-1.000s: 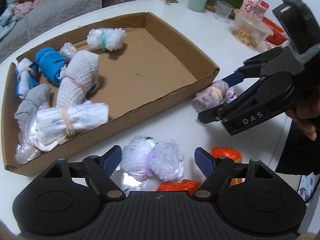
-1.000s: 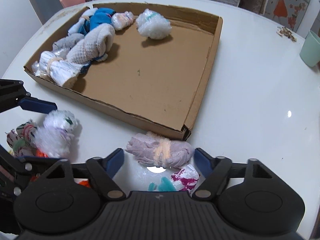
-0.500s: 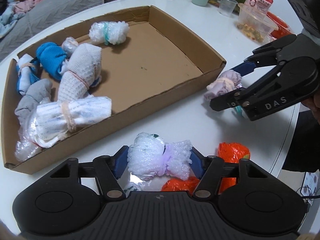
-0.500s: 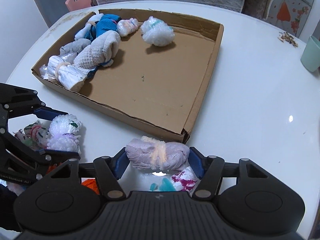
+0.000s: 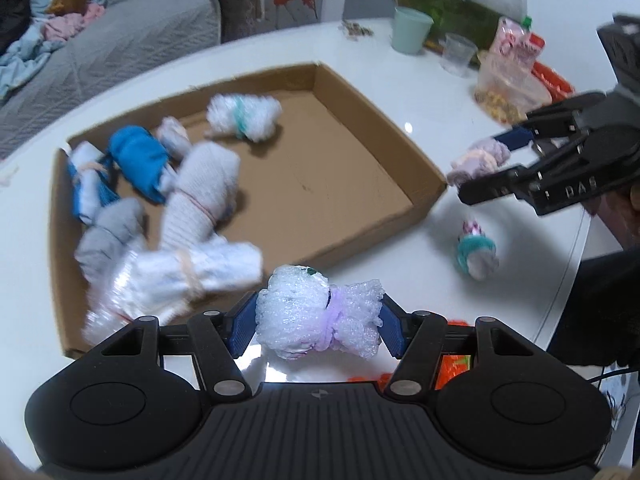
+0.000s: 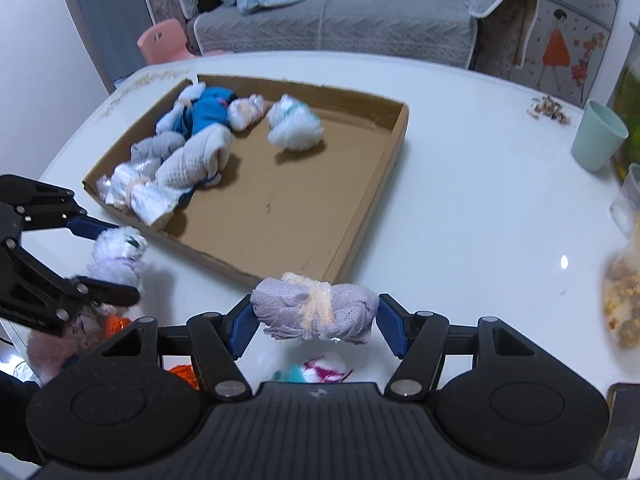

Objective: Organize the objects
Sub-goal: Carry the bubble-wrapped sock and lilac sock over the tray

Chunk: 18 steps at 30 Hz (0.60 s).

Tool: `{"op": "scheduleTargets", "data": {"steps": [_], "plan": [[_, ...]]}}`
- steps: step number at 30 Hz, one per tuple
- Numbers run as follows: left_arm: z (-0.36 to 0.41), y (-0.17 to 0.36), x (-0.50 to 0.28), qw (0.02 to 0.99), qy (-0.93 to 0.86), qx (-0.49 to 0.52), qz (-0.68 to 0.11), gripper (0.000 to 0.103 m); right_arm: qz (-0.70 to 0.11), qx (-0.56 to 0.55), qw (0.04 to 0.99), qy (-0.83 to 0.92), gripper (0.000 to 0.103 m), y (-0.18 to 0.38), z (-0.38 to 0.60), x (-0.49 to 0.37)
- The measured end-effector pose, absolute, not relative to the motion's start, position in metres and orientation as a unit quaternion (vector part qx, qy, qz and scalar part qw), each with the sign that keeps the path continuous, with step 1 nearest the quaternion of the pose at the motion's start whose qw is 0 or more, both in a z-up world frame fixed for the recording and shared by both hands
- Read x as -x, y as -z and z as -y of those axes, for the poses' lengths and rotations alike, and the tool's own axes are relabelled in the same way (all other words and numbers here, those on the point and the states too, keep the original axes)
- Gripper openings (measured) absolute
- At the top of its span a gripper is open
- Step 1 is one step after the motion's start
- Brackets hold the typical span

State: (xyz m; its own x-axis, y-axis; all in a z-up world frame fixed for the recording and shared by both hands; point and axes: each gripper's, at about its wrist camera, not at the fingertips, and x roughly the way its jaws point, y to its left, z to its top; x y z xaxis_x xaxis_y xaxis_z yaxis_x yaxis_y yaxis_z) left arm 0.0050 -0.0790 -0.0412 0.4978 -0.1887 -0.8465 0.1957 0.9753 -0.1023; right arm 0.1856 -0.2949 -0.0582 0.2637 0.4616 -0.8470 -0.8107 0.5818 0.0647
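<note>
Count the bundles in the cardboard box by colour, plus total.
White bundles: 4 (teal-banded one, small one, mesh roll, plastic-wrapped roll)
Blue bundle: 1
Blue-and-white bundle: 1
Grey bundle: 1
Total: 7

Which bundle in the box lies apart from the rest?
The fluffy white bundle with the teal band, alone near the far wall of the box; the others huddle together at the left.

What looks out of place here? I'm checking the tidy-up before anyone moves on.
A few bundles are still outside the cardboard tray: a teal-banded bundle lies loose on the white table, and orange bundles sit at its near edge. Crumbs are scattered near the green cup.
</note>
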Motion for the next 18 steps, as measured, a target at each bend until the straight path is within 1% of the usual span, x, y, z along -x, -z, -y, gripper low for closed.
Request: {"op": "scheduleTargets", "data": {"steps": [10,18], "plan": [[0.072,0.002,-0.015,0.892,0.100,0.008,-0.441,0.066,-0.396,0.195,0.786,-0.434,0.060,0.042,0.299,-0.190],[0.083,0.003,-0.040,0.895,0.100,0.010,-0.434,0.065,-0.344,0.185,0.812,-0.434,0.060,0.031,0.293,-0.201]]}}
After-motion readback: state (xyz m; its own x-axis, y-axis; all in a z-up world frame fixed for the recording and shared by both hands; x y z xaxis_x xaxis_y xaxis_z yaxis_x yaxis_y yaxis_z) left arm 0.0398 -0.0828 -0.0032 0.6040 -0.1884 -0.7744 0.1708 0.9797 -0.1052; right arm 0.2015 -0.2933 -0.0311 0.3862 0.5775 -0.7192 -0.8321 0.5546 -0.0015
